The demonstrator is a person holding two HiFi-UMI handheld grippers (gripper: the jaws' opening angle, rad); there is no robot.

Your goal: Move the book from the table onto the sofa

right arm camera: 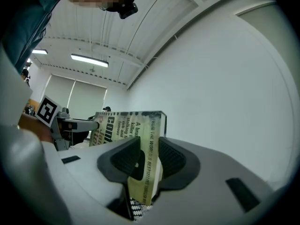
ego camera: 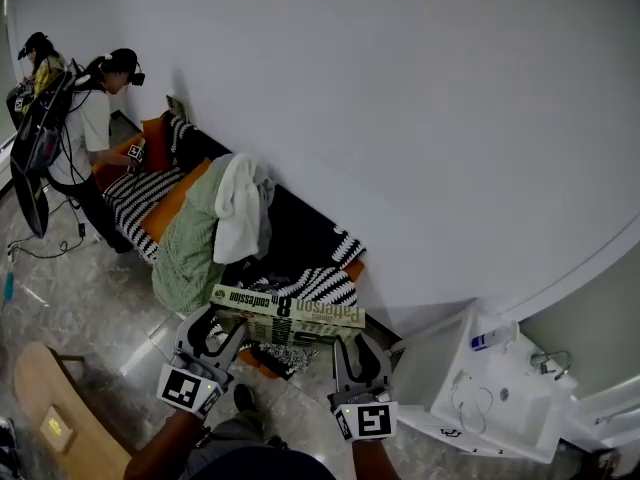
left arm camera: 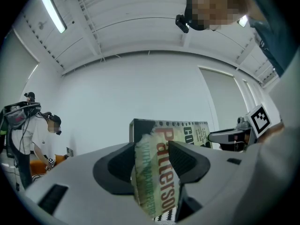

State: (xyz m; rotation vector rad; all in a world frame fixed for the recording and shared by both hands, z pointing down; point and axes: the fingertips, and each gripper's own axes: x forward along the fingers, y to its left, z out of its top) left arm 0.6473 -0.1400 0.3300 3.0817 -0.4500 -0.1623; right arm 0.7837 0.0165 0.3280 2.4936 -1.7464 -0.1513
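Note:
A yellow-green paperback book [ego camera: 290, 313] hangs flat in the air, carried between both grippers in front of the sofa [ego camera: 300, 238]. My left gripper [ego camera: 222, 330] is shut on the book's left end; in the left gripper view the cover [left arm camera: 161, 172] stands between the dark pads. My right gripper [ego camera: 352, 346] is shut on the right end, where the book's edge [right arm camera: 147, 165] is pinched between the pads. The sofa has a dark seat, orange cushions and black-and-white striped pillows [ego camera: 318, 286] just beyond the book.
A green blanket [ego camera: 195, 233] and a white cloth [ego camera: 240, 206] lie draped over the sofa's middle. Two people [ego camera: 95, 118] with headsets stand at the sofa's far left end. A white sink unit [ego camera: 490, 393] is at the right; a wooden table edge [ego camera: 45, 408] is at lower left.

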